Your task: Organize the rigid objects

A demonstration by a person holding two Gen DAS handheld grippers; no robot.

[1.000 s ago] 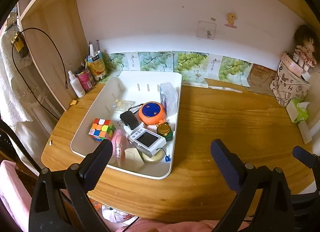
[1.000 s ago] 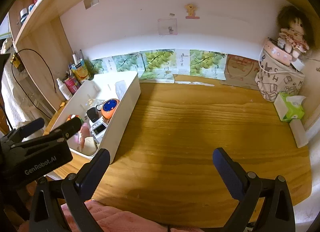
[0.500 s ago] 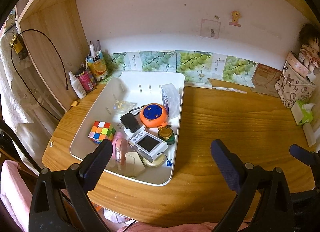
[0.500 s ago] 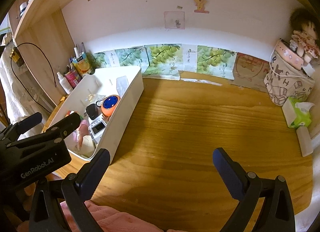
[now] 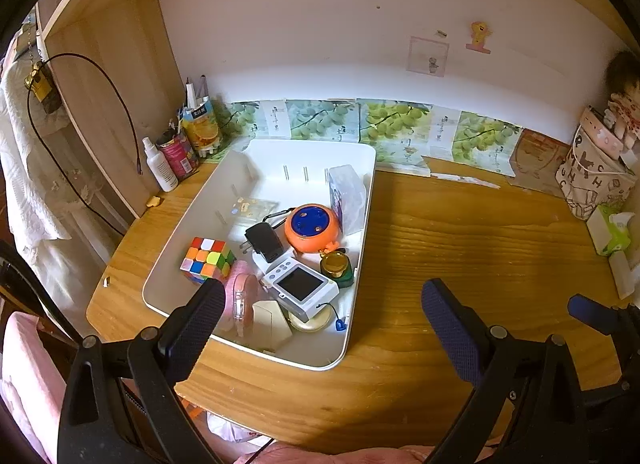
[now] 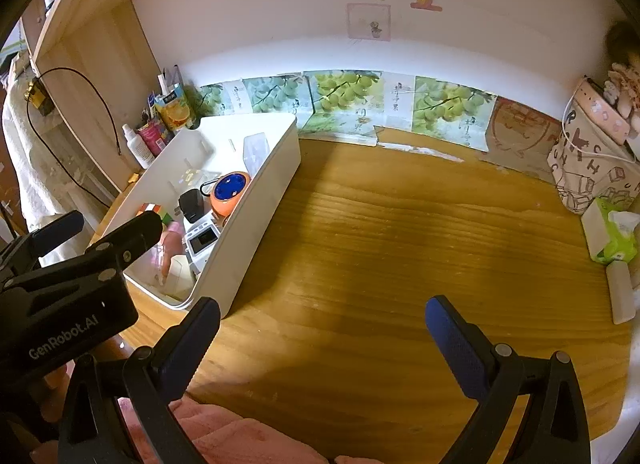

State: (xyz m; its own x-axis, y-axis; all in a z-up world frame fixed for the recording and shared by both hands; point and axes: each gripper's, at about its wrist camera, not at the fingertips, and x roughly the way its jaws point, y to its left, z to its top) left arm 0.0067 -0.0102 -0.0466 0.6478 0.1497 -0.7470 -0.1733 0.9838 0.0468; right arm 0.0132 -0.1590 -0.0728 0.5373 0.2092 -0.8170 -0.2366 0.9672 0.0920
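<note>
Both views have eased nearer the white bin [image 5: 362, 200]; rigid items sit inside, desk [image 6: 380, 256] bare. Left gripper [image 5: 320, 320] and right gripper [image 6: 322, 328] gape wide, empty; sorted or awaiting unpacking, unclear.

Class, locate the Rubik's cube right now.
In the left wrist view, the Rubik's cube sits inside the white bin, near its left wall, beside the black charger.

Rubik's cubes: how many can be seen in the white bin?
1. The Rubik's cube lies by the left wall of the white bin; clutter might hide more.
</note>
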